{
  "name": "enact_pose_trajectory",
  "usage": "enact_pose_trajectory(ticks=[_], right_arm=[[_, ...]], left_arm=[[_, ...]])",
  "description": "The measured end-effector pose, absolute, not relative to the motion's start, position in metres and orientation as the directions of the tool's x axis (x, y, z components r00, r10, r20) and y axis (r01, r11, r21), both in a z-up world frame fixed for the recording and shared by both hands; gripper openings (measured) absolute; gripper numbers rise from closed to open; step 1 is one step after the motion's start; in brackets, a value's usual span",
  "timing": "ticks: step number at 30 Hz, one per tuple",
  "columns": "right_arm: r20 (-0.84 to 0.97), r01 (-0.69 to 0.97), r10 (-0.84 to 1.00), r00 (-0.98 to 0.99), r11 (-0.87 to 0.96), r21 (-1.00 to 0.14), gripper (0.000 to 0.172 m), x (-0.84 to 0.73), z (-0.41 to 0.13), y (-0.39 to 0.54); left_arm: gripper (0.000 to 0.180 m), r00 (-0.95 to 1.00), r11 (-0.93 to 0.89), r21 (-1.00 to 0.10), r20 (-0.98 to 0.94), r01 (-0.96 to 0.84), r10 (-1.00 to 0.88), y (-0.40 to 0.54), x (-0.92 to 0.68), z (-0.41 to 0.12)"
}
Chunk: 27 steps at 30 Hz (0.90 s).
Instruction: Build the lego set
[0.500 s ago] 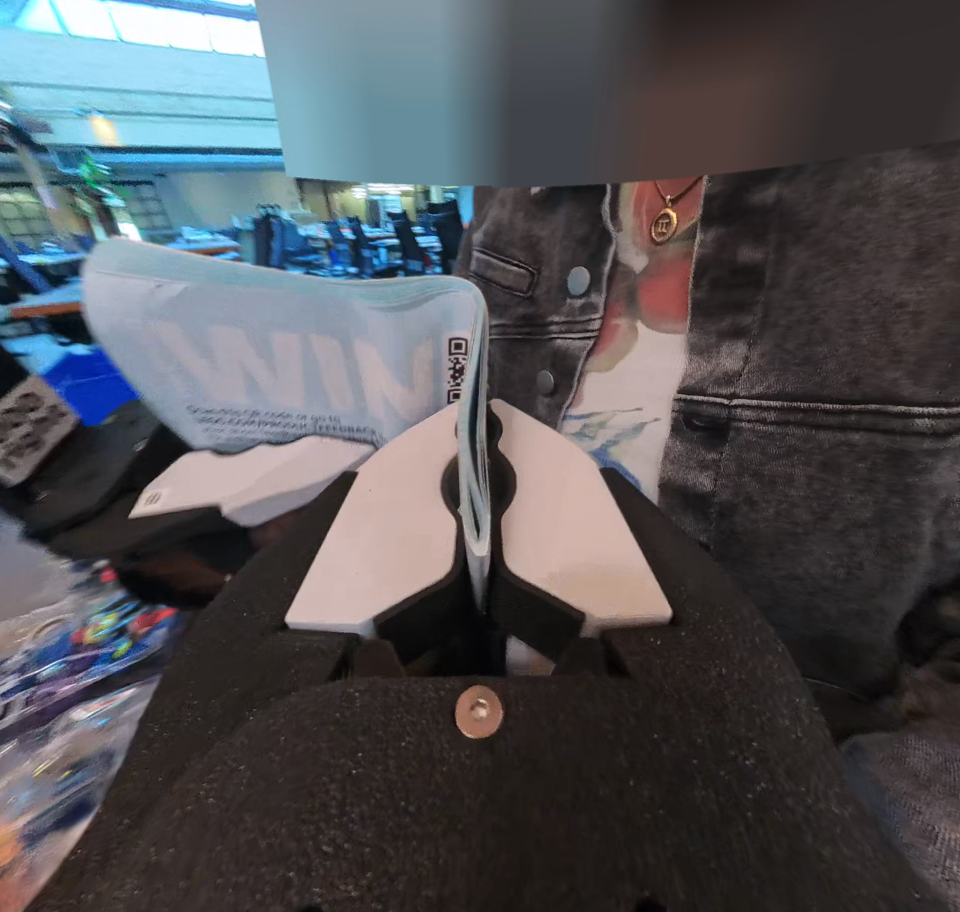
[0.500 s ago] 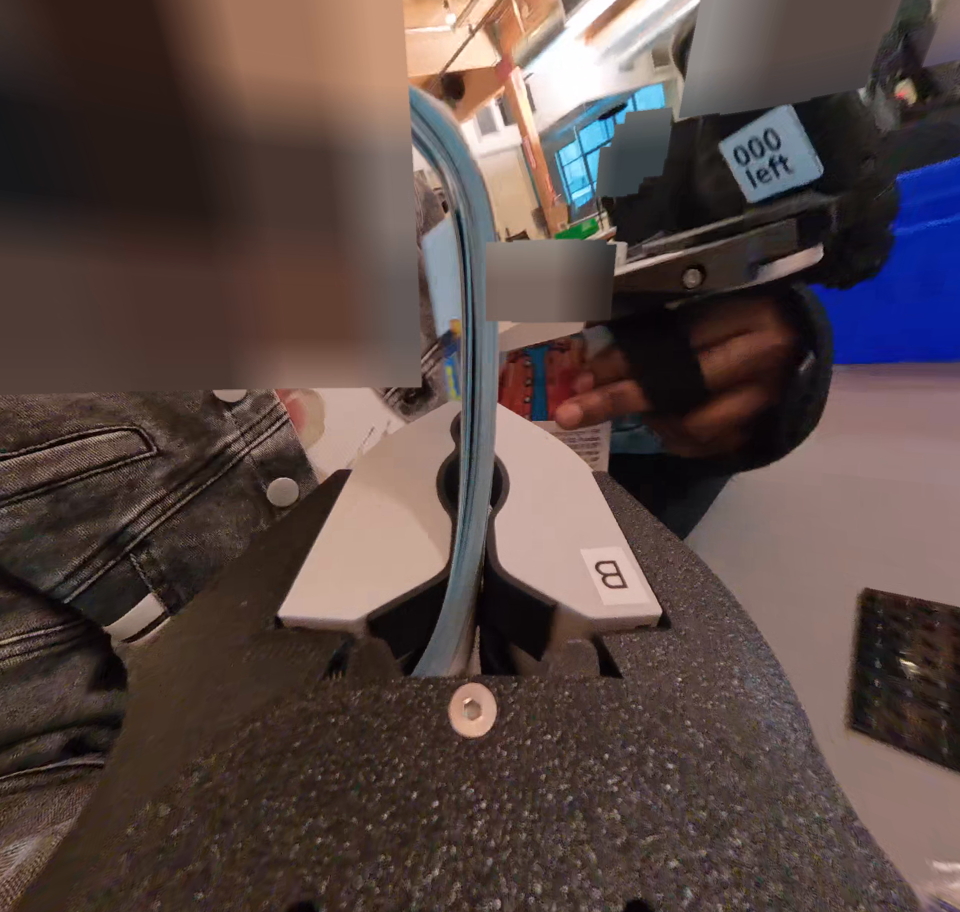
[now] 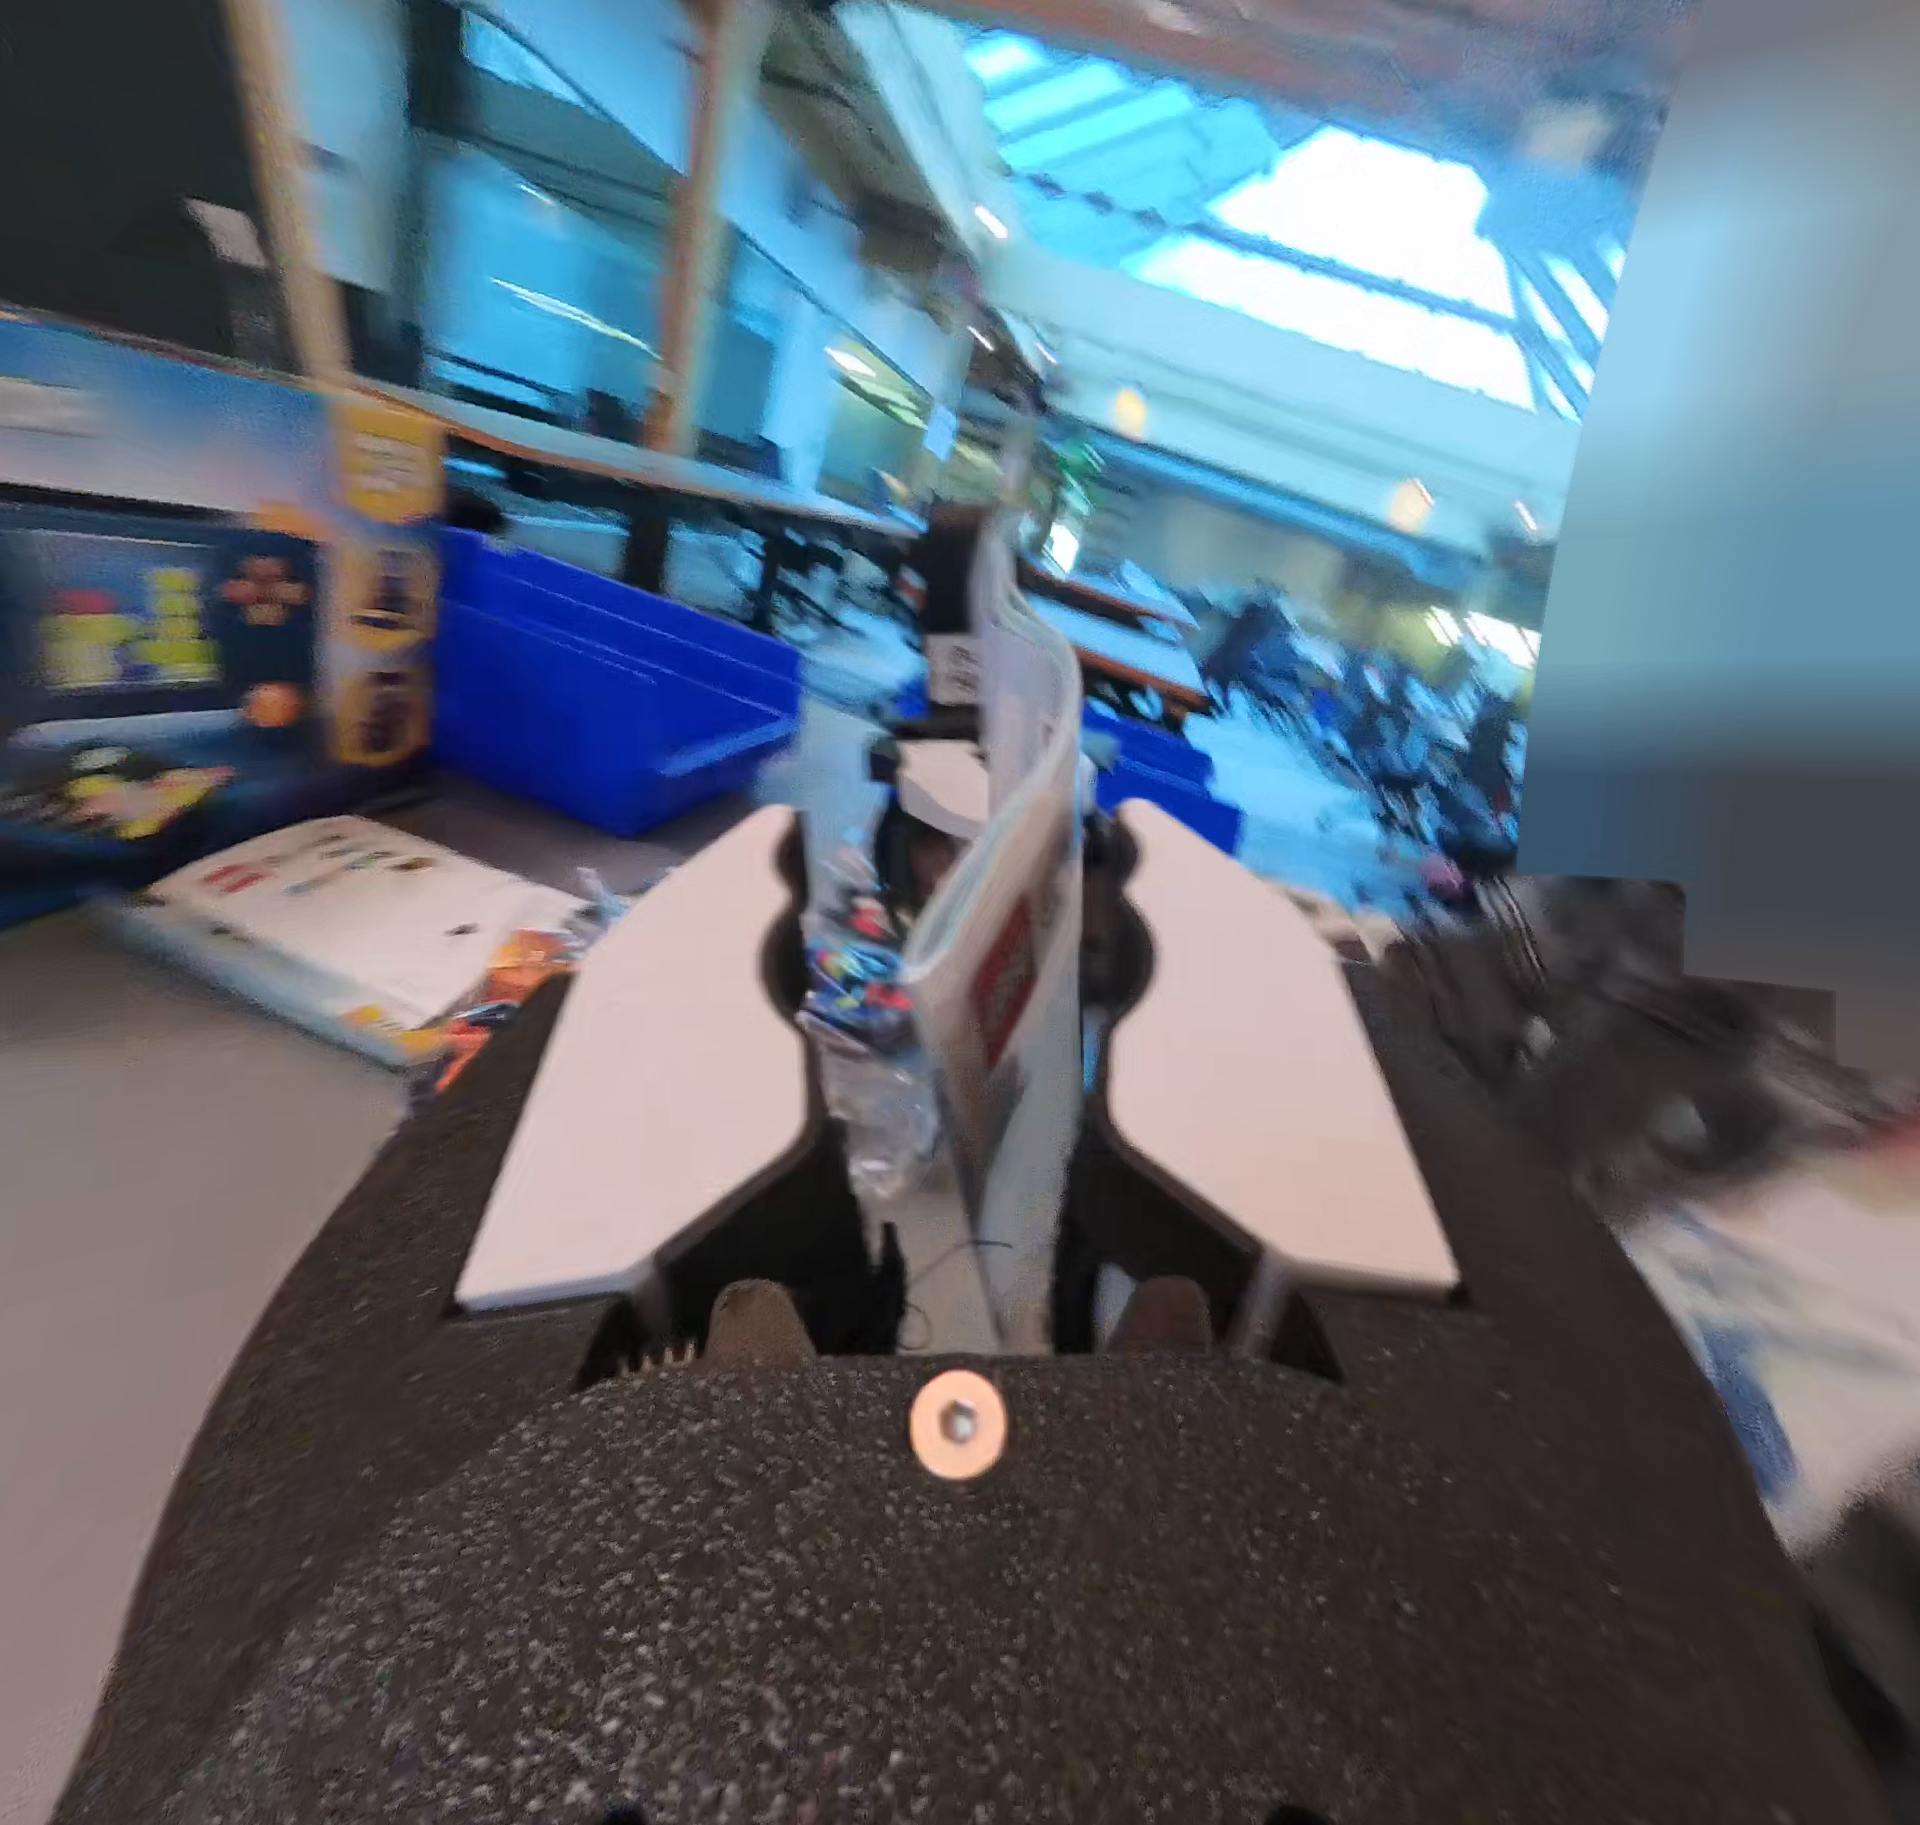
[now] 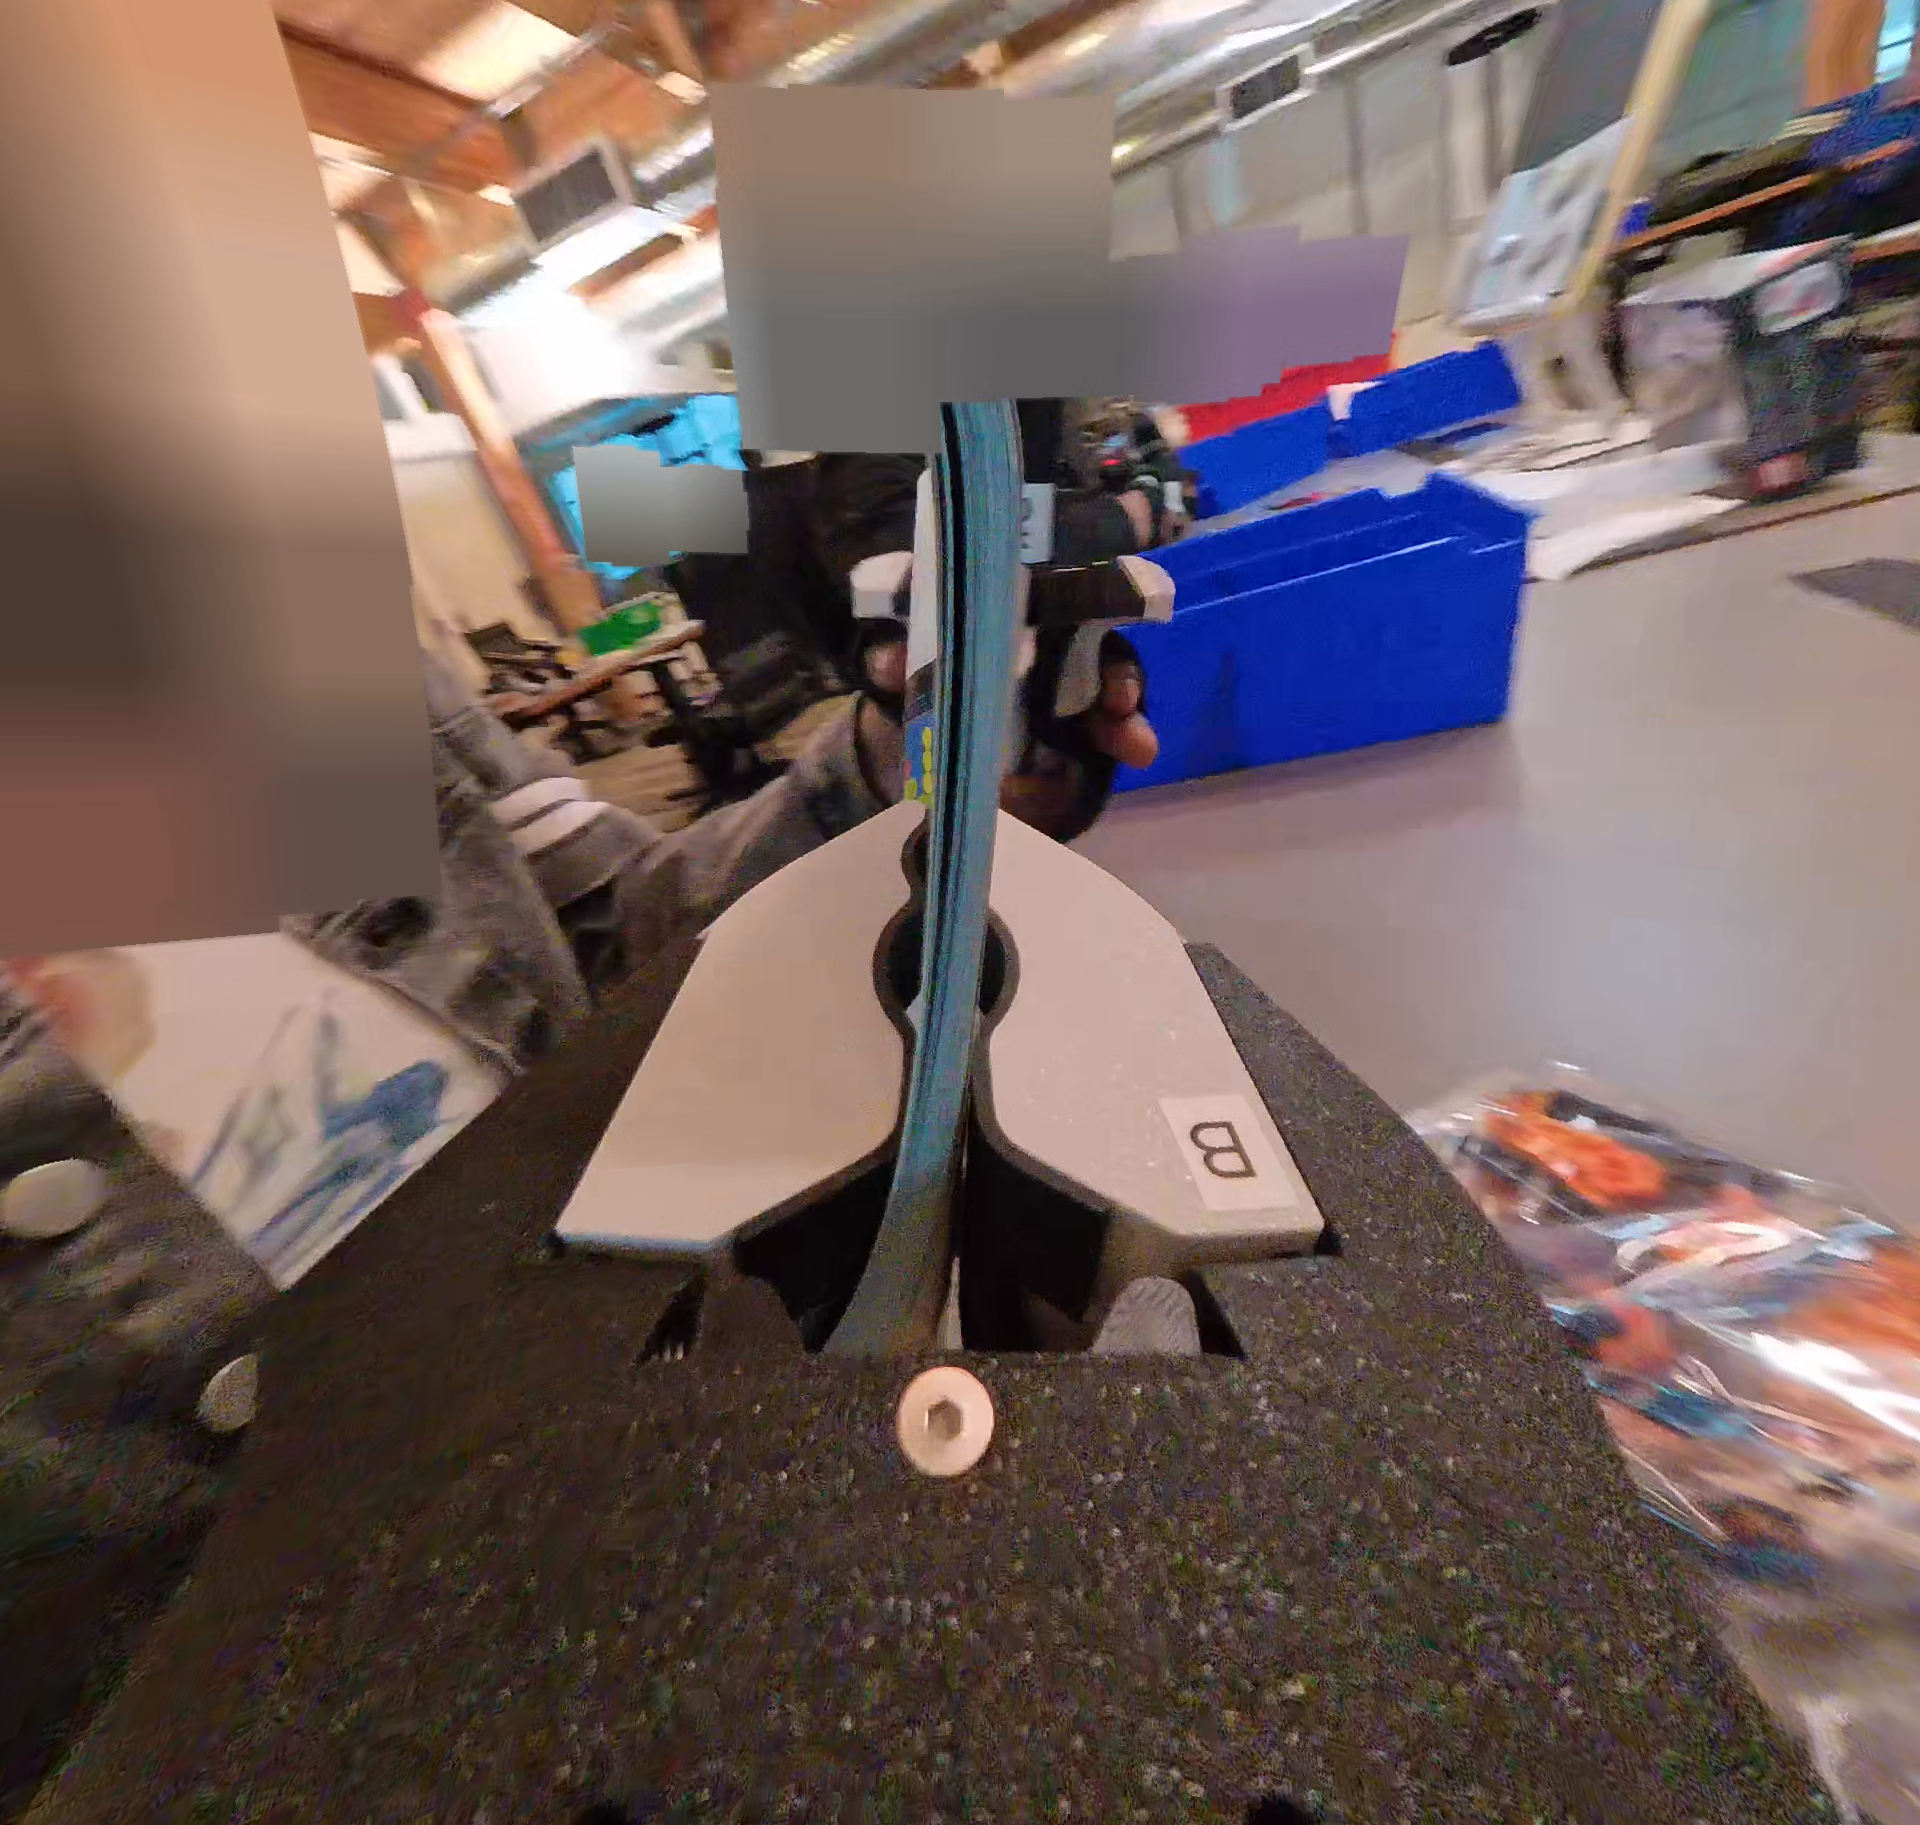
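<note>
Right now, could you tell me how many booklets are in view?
2. One booklet is clamped in the right gripper and stands between the open left gripper's fingers; another booklet lies on the table. Others may be hidden.

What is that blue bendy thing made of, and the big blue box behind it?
The booklet looks like stacked paper: thin layered page edges, bowing between the shut right gripper fingers. The blue bin looks like hard, smooth plastic: glossy, rigid, straight walls.
</note>
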State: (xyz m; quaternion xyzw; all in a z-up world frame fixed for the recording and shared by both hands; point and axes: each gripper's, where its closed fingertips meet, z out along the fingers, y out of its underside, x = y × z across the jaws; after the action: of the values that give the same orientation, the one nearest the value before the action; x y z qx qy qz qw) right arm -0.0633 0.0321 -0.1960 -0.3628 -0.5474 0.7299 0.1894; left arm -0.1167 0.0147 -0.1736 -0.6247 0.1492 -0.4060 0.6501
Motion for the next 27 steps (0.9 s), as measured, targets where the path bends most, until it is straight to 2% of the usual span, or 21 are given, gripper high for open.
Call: enact_pose_trajectory(ticks=[1, 3, 6, 7, 9, 11, 12, 14, 16, 18, 20, 24, 27], right_arm=[[-0.298, 0.101, 0.736, -0.608, -0.301, -0.948, 0.001, -0.066, -0.197, 0.041], [-0.281, 0.057, 0.793, -0.541, -0.298, -0.953, 0.001, -0.067, -0.192, 0.051], [-0.324, 0.019, 0.808, -0.492, -0.362, -0.932, 0.002, -0.069, -0.185, 0.062], [-0.335, 0.012, 0.809, -0.482, -0.376, -0.927, 0.001, -0.069, -0.184, 0.065], [-0.369, 0.004, 0.810, -0.456, -0.413, -0.911, 0.001, -0.072, -0.184, 0.069], [-0.400, 0.004, 0.783, -0.476, -0.453, -0.891, 0.001, -0.072, -0.182, 0.067], [-0.420, 0.019, 0.772, -0.478, -0.469, -0.883, 0.001, -0.073, -0.183, 0.066], [-0.430, 0.039, 0.771, -0.470, -0.469, -0.882, 0.008, -0.073, -0.185, 0.068], [-0.426, 0.093, 0.778, -0.462, -0.435, -0.896, 0.023, -0.074, -0.190, 0.065], [-0.381, 0.133, 0.819, -0.428, -0.360, -0.924, 0.038, -0.074, -0.196, 0.065], [-0.315, 0.158, 0.866, -0.388, -0.274, -0.949, 0.046, -0.071, -0.201, 0.069], [-0.159, 0.158, 0.956, -0.247, -0.122, -0.980, 0.042, -0.070, -0.202, 0.085], [-0.066, 0.172, 0.983, -0.171, -0.036, -0.984, 0.043, -0.071, -0.201, 0.089]], left_arm=[[0.067, 0.649, -0.097, -0.911, 0.358, 0.402, -0.672, 0.020, -0.128, -0.171], [0.077, 0.673, -0.083, -0.891, 0.396, 0.447, -0.624, 0.025, -0.139, -0.173], [0.087, 0.728, -0.139, -0.919, 0.378, 0.368, -0.572, 0.031, -0.139, -0.192], [0.083, 0.722, -0.157, -0.926, 0.366, 0.342, -0.587, 0.031, -0.133, -0.196], [0.061, 0.653, -0.201, -0.923, 0.375, 0.328, -0.658, 0.026, -0.115, -0.200], [0.010, 0.538, -0.257, -0.921, 0.381, 0.292, -0.752, 0.016, -0.094, -0.203], [0.002, 0.528, -0.258, -0.923, 0.375, 0.285, -0.761, 0.015, -0.091, -0.202], [0.002, 0.572, -0.239, -0.939, 0.341, 0.247, -0.746, 0.016, -0.094, -0.204], [0.002, 0.566, -0.246, -0.941, 0.336, 0.231, -0.753, 0.014, -0.095, -0.201], [0.002, 0.559, -0.260, -0.939, 0.342, 0.224, -0.755, 0.011, -0.097, -0.198], [0.002, 0.575, -0.256, -0.951, 0.308, 0.172, -0.758, 0.009, -0.101, -0.199], [0.001, 0.575, -0.251, -0.961, 0.272, 0.117, -0.772, 0.005, -0.104, -0.191], [0.001, 0.420, -0.337, -0.921, 0.389, 0.196, -0.820, -0.003, -0.098, -0.183]])
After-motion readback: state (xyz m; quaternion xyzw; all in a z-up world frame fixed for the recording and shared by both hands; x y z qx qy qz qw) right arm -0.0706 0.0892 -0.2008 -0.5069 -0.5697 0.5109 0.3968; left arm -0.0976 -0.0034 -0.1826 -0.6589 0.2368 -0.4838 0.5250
